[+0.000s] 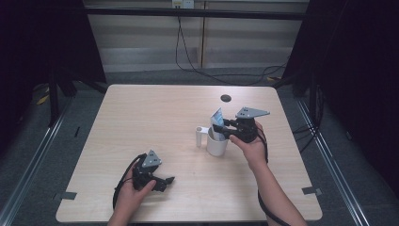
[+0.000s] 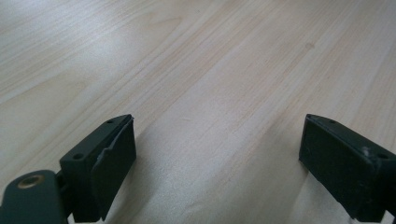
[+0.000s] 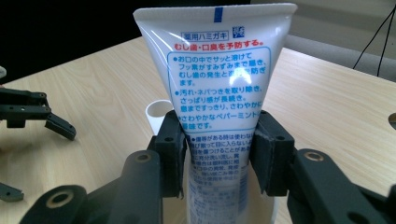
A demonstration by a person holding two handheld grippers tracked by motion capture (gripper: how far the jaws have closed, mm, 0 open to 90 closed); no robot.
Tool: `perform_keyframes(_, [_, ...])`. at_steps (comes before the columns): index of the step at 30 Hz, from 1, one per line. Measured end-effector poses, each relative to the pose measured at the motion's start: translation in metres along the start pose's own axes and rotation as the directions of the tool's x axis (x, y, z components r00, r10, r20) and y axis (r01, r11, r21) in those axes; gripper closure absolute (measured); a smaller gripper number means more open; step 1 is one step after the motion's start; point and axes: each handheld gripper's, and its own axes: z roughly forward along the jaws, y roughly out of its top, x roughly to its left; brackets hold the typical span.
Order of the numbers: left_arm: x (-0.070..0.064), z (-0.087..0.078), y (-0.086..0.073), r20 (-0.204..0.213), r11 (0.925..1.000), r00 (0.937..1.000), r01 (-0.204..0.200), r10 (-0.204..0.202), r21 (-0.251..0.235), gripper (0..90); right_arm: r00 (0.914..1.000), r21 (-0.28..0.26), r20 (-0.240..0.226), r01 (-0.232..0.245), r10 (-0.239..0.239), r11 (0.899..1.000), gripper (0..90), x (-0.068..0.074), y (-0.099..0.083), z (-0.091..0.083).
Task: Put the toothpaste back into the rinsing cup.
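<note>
A white toothpaste tube (image 1: 217,117) with blue and red Japanese print stands cap-down in a white mug (image 1: 217,145) right of the table's middle. My right gripper (image 1: 222,128) is shut on the tube from the right, just above the mug's rim. In the right gripper view the tube (image 3: 219,79) rises upright, its flat crimped end on top, and my right gripper (image 3: 218,156) presses both its sides over the mug (image 3: 158,111). My left gripper (image 1: 165,181) rests low near the front left, open. In the left gripper view, the left gripper (image 2: 217,154) holds nothing, its jaws wide apart over bare wood.
The light wooden table (image 1: 141,117) has a round dark cable hole (image 1: 226,98) near its far edge. The mug's handle (image 1: 201,136) points left. Black cables (image 1: 188,56) run along the floor behind the table. In the right gripper view the left gripper (image 3: 32,114) shows far left.
</note>
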Motion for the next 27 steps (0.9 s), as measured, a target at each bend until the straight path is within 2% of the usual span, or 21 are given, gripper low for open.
perform_keyframes(5, [0.0001, -0.0001, 0.0000, 0.000, 1.0000, 1.0000, -0.003, 0.003, 0.002, 10.8, 0.9998, 0.023, -0.001, 0.021, -0.021, 1.000, 59.0, 0.0006, 0.0011, 0.0003])
perform_keyframes(27, [-0.0001, 0.0004, 0.0003, -0.001, 1.0000, 1.0000, 0.000, 0.000, -0.001, 10.7, 0.9997, 0.045, -0.008, 0.023, -0.022, 0.999, 54.1, -0.0005, -0.0028, 0.0009])
